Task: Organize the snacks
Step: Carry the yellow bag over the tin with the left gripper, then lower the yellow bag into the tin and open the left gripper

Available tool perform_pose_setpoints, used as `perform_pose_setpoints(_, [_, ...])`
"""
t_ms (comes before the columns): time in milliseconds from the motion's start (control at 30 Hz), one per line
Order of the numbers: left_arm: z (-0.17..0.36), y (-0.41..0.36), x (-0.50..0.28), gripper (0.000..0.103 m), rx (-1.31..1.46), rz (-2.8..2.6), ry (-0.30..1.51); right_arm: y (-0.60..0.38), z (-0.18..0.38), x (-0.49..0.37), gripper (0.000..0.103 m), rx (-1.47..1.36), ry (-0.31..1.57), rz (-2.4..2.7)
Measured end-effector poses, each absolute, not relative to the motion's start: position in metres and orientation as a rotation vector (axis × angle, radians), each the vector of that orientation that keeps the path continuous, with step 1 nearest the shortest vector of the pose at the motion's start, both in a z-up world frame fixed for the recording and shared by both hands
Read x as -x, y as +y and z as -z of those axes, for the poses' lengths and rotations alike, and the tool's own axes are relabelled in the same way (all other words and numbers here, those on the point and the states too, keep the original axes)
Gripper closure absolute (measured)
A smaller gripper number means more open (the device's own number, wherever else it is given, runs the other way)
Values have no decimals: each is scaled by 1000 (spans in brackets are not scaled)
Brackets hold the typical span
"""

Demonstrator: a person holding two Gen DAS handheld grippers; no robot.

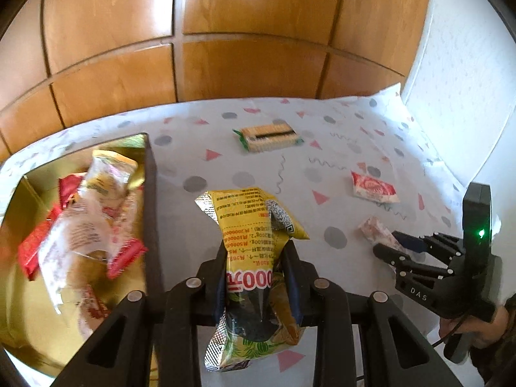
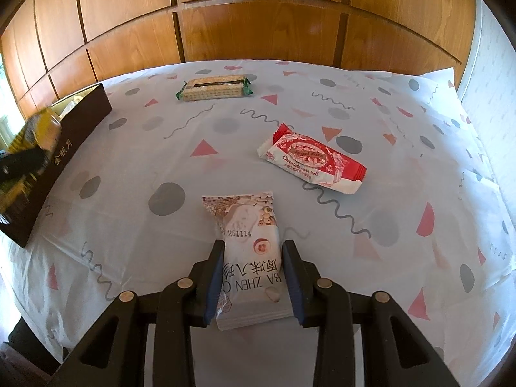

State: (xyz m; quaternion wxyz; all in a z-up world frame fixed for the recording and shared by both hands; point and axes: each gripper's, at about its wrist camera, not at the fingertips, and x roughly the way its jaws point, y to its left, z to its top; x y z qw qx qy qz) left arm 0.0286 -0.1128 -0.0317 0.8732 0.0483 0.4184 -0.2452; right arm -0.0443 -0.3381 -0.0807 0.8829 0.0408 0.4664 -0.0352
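My left gripper point(image 1: 256, 248) is shut on a yellow snack packet point(image 1: 251, 213), which hangs above the table beside the gold-lined box point(image 1: 151, 177). Several red and clear-wrapped snacks point(image 1: 90, 213) lie in that box. My right gripper point(image 2: 254, 246) is shut on a white packet point(image 2: 248, 225) that lies on the tablecloth. In the left wrist view the right gripper point(image 1: 385, 242) shows at the right edge with the same packet point(image 1: 374, 230). The right wrist view has the yellow packet point(image 2: 38, 129) blurred at far left, over the box point(image 2: 64, 148).
A green-ended cracker pack point(image 2: 214, 88) lies near the table's far edge. A red and white chocolate roll point(image 2: 312, 158) rests right of centre. Wooden panels point(image 2: 258, 32) stand behind the table and a white wall point(image 1: 467, 80) to the right. A hand point(image 1: 477, 329) holds the right gripper.
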Motion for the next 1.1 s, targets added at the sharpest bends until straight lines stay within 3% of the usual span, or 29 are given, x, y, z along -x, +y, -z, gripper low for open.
perform_pose_setpoints(767, [7, -42, -37, 72, -3, 357, 814, -333, 81, 44, 68, -55, 979, 100])
perform_pose_setpoints(1100, [-8, 41, -47, 72, 111, 191, 776, -332, 80, 44, 68, -56, 978, 101])
